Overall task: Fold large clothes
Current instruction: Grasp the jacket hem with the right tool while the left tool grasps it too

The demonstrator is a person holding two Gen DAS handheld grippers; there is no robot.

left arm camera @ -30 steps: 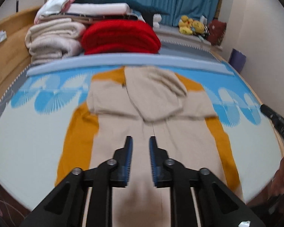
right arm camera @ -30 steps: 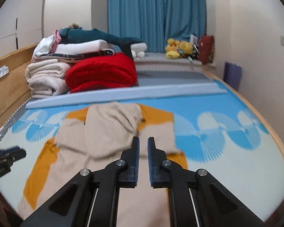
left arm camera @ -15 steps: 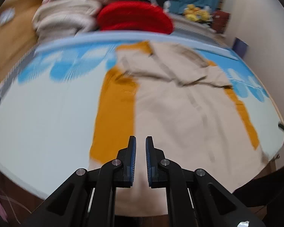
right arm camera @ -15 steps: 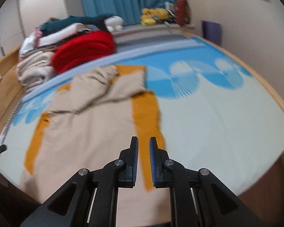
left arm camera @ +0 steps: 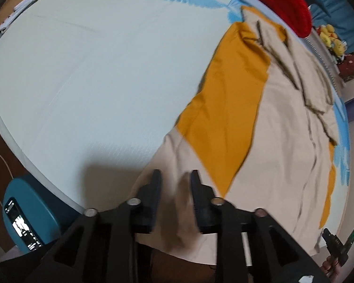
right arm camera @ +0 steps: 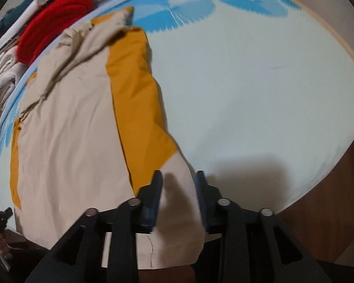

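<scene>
That big soft beige-and-mustard hooded jacket [left arm camera: 283, 127] lies flat across the frame's right, looks floppy, so both wide-open grippers, left [left arm camera: 174, 184] and right [right arm camera: 178, 186], should pinch its lower hem corners.

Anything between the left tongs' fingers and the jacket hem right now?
Nothing: in the left wrist view the left tongs stand open straddling the jacket hem, beige cloth directly between the fingers.
</scene>
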